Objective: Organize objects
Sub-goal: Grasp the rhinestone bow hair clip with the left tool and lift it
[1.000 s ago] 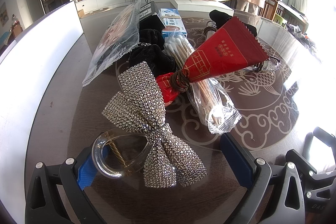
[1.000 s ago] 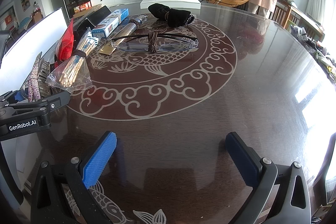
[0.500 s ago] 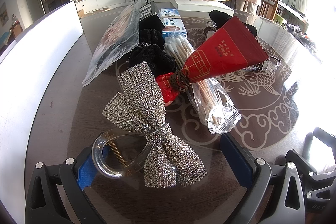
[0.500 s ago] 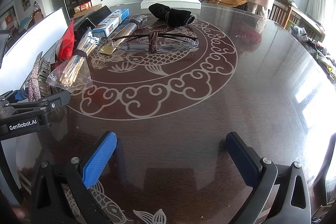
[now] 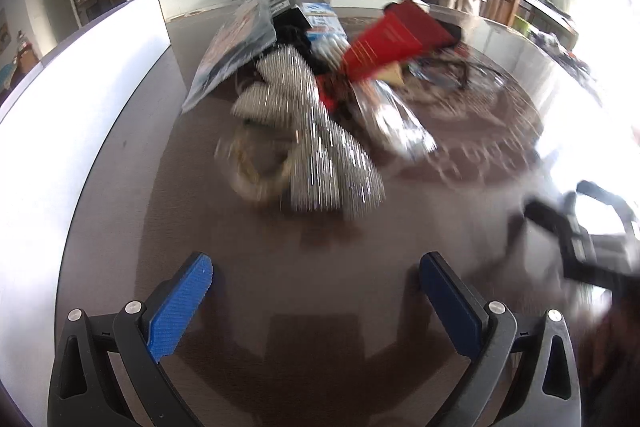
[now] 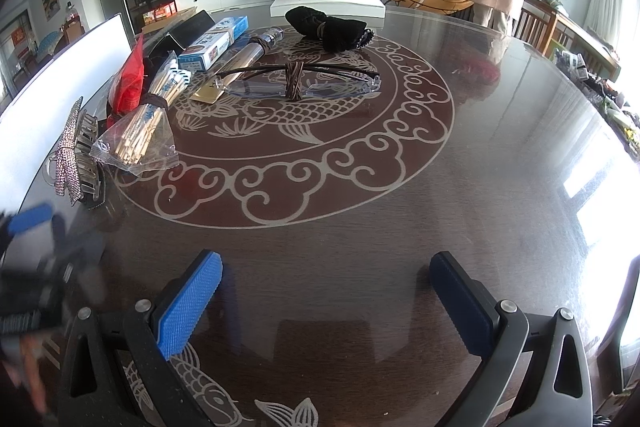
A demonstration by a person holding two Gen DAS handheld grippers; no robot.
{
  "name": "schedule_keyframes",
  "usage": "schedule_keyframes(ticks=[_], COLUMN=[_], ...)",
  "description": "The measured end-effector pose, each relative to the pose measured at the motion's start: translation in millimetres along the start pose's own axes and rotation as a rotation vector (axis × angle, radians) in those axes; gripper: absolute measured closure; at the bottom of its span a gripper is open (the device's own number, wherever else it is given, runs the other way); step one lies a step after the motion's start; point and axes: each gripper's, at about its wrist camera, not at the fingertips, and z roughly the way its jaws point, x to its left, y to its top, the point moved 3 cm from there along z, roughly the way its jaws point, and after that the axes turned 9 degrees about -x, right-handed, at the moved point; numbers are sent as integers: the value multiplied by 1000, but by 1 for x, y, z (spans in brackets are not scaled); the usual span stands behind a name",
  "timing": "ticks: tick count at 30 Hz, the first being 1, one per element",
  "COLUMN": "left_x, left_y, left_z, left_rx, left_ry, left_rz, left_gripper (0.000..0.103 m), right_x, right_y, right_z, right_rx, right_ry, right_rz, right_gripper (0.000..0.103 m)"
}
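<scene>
I count one rhinestone bow clip (image 5: 308, 143), one red packet (image 5: 394, 41), one bag of cotton swabs (image 6: 142, 131) and one pair of glasses (image 6: 298, 87) on the table (image 6: 400, 247). My left gripper (image 5: 316, 301) and right gripper (image 6: 326, 295) both stand wide, empty. The clip lies well ahead of the left jaws, blurred, with the packet and swabs crowding behind it.

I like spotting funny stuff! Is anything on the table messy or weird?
Nothing is spilled or broken. The sparkly bow clip stands on its edge rather than lying flat, beside the bag of wooden sticks. The glasses have a brown band wrapped around the middle.
</scene>
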Motion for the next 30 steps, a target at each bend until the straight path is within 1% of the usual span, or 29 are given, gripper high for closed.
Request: schedule_keyframes(ticks=[3, 4, 6, 8, 10, 11, 13, 15, 17, 18, 20, 24, 25, 26, 27, 29, 30], left_x=[4, 7, 13, 18, 19, 18, 19, 24, 36, 44, 54, 68, 69, 68, 67, 63, 57], left_y=[-19, -21, -18, -1, 24, 38, 60, 74, 71, 67, 56, 36, 33, 33, 32, 34, 37], left_z=[-17, -20, -20, -20, -19, -17, -8, 12, 25, 26, 19, 1, -2, -2, -1, 7, 15], left_rx=[-7, 1, 27, -2, -46, -77, -118, -102, -67, -64, -52, -49, -50, -47, -42, -23, -9], left_ry=[-33, -39, -25, -49, -96, -103, -80, -56, -47, -56, -89, -84, -103, -123, -135, -140, -144], left_rz=[34, 40, 20, -37, -86, -97, -109, -131, -169, -191, -215, -180, -172, -169, -168, -155, -130], left_gripper=[0, 0, 0, 0, 0, 0, 0, 0, 1, 14, 19, 18, 18, 16, 10, 3, 3], right_x=[0, 0, 0, 0, 0, 0, 0, 0, 0, 0, 0, 0, 0, 0, 0, 0, 0], right_y=[0, 0, 0, 0, 0, 0, 0, 0, 0, 0, 0, 0, 0, 0, 0, 0, 0], right_z=[0, 0, 0, 0, 0, 0, 1, 1, 1, 1, 1, 1, 1, 1, 1, 1, 1], right_rx=[0, 0, 0, 0, 1, 1, 1, 1, 1, 1, 0, 1, 1, 1, 1, 1, 1], right_ry=[0, 0, -1, -1, -2, -1, -1, -2, -1, -1, -2, -2, -2, -2, -2, -3, -3], right_rz=[0, 0, 0, 1, 3, 3, 3, 3, 3, 3, 3, 5, 5, 5, 5, 5, 6], right_gripper=[0, 0, 0, 0, 0, 0, 0, 0, 0, 0, 0, 0, 0, 0, 0, 0, 0])
